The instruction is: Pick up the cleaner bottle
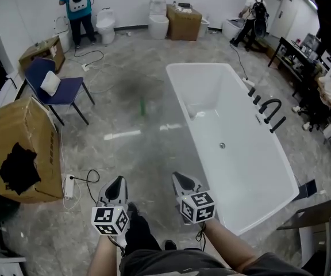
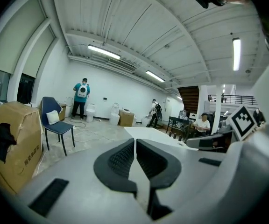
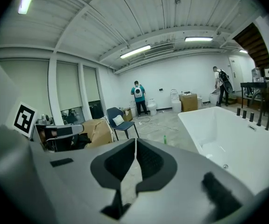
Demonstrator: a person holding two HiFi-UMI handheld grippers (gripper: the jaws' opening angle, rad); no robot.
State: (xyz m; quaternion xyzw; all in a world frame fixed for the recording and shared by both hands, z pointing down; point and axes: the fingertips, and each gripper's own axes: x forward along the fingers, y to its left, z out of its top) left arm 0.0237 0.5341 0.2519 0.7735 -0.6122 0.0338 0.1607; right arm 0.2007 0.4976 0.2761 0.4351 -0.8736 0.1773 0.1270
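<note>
Cleaner bottle beyond right hand-held gripper

I stand in a big, bare hall set up with bathroom fittings: a freestanding white bathtub on the polished concrete floor, toilets along the wall, cardboard boxes and strip lights overhead.

A small, slim green plastic cleaner bottle stands upright on the grey floor and is free of both tongs. It is well ahead of the left gripper and the right gripper, far beyond their tips and roughly between their lines. In the right gripper view it shows just right of the jaw tips, too small for any label to be made out.
</note>
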